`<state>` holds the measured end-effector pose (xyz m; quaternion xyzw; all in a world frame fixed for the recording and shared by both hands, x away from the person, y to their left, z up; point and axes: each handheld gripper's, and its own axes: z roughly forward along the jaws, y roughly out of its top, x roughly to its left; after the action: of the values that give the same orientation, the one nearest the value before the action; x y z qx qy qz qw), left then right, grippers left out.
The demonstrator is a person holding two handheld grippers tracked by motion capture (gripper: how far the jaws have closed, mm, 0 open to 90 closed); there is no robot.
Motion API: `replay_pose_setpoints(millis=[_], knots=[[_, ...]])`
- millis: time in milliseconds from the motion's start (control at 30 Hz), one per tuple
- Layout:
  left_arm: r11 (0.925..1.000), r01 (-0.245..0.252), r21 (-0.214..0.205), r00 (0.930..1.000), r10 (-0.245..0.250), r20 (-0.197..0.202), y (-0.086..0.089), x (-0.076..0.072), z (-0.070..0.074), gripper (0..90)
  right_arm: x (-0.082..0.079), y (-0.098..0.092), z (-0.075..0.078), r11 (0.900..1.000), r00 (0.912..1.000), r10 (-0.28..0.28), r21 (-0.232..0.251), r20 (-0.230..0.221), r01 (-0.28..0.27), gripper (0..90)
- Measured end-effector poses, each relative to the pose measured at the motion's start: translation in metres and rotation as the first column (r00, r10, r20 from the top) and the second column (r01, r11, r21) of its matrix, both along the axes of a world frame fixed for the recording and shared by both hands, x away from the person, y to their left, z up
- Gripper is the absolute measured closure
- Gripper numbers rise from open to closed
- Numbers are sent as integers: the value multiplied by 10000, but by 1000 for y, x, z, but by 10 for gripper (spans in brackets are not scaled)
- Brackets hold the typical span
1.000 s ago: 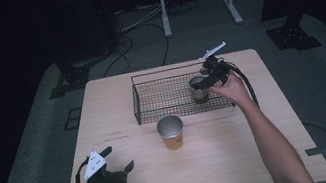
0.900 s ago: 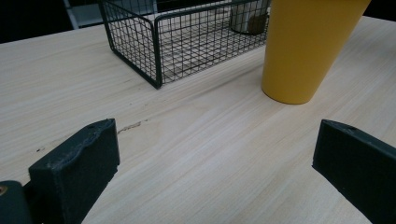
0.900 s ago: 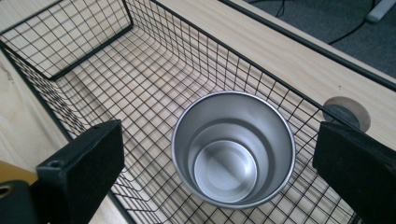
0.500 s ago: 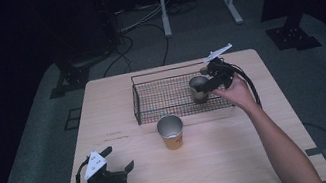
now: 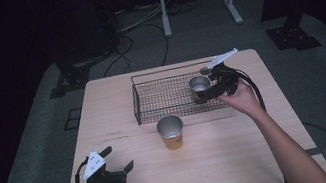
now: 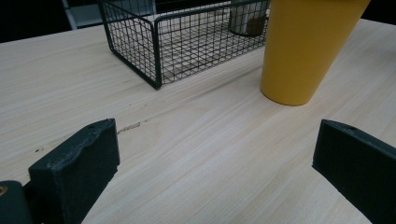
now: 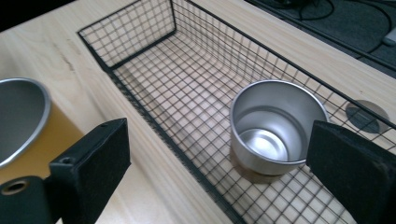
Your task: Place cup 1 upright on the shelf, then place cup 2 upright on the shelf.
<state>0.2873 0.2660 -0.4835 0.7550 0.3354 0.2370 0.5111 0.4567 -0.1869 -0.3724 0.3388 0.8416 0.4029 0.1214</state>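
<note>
From above, your right gripper (image 5: 212, 90) hung over the basket's (image 5: 149, 81) right end beside the steel cup (image 5: 199, 86) standing inside, the yellow cup (image 5: 172, 132) stood on the table (image 5: 224, 162) just in front of the basket, and your left gripper (image 5: 120, 169) sat near the front left corner. Along your left gripper's jaws, spread wide over bare wood, the yellow cup (image 6: 306, 46) and basket (image 6: 140, 42) lay ahead. Along your right gripper's jaws, also wide and holding nothing, the steel cup (image 7: 275, 126) stood upright in the basket (image 7: 187, 60), the yellow cup (image 7: 23, 126) outside it.
</note>
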Motion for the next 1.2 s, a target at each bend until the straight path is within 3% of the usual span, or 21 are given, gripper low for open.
replay_pose_setpoints(millis=[133, 200, 400, 633, 867, 1200], knots=[[10000, 1, 0, 10000, -1, -13, 0, 0, 0, 0, -9, -2, 2, 9998, 9998, 201, 46, 57, -201, 56], [10000, 9, -4, 10000, -9, 25, 0, 0, 0, 0, -20, -4, 2, 9988, 9995, 305, 377, 65, -307, 70], [10000, 6, 0, 10000, -6, 5, -1, 0, 0, 0, -40, -7, -3, 9979, 9980, 619, 176, 119, -621, 70], [10000, 4, 18, 10000, -4, 8, 0, 0, 0, 0, -59, -9, -6, 9960, 9964, 824, 341, 201, -830, 70], [9998, 24, 186, 10000, -25, 17, -1, 0, 0, 0, -74, -8, -9, 9950, 9938, 980, 148, 533, -989, 70], [10000, -32, 77, 10000, 32, -21, -2, 1, 0, 0, -90, -3, -13, 9903, 9891, 1358, 224, 575, -1373, 70]])
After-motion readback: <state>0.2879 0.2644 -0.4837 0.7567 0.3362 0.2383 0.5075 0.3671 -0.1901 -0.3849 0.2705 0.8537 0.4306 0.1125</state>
